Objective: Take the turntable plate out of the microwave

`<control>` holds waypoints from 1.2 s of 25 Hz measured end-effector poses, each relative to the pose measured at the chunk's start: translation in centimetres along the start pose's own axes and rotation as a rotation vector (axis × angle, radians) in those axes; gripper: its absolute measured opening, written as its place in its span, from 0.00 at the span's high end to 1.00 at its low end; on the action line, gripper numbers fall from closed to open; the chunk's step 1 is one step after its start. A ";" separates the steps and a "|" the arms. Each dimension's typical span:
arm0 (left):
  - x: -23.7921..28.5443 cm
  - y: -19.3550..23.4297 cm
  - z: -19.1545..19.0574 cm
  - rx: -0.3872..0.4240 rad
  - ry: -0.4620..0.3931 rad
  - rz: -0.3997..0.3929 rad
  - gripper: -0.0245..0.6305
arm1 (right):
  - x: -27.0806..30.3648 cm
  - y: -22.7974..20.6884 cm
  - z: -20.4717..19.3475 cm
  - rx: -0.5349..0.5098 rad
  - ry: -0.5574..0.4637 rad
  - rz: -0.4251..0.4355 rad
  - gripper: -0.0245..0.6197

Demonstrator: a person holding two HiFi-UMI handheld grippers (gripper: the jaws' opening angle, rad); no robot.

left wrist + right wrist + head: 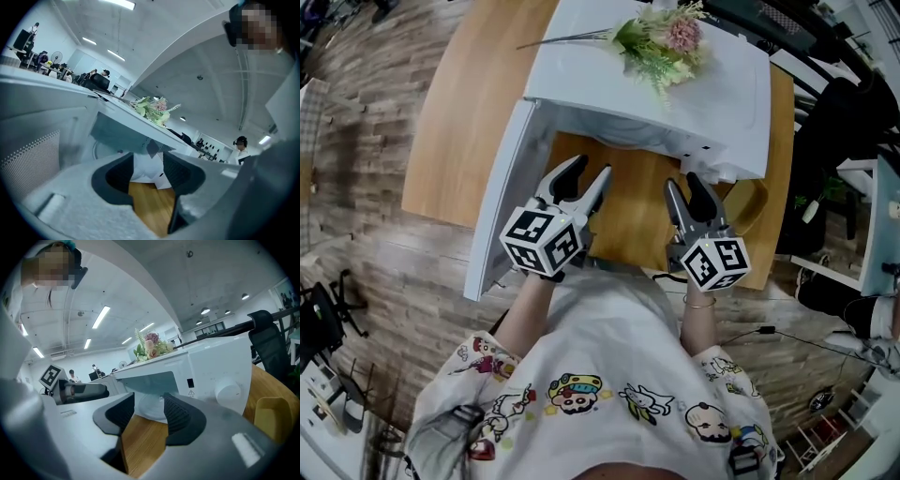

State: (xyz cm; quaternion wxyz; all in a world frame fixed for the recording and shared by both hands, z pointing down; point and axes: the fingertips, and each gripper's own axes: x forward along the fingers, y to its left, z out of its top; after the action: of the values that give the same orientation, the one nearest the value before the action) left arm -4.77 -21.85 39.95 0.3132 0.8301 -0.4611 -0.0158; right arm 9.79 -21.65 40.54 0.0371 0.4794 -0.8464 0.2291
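Note:
A white microwave (712,84) stands on a wooden table (478,103) with its door (502,197) swung open to the left. In the right gripper view the pale round turntable plate (152,412) lies on the cavity floor, straight ahead between the jaws. Only its curved edge (99,146) shows in the left gripper view. My left gripper (592,169) and right gripper (682,180) hover side by side in front of the opening, both open and holding nothing. They are short of the cavity, above the bare wood.
A bunch of artificial flowers (661,37) lies on top of the microwave. A yellow container (750,202) stands on the table to the right of it, below the control knob (228,392). The open door walls off the left side. Office chairs stand around.

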 end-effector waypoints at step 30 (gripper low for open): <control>6.9 6.0 -7.3 -0.215 0.091 0.049 0.67 | 2.3 -2.0 -4.6 0.118 0.040 -0.026 0.68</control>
State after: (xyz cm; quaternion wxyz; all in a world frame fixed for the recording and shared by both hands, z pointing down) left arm -3.06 -25.79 50.82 0.4212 0.7803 -0.4620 -0.0196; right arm 9.53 -22.39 46.03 0.0285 0.4870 -0.8243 0.2873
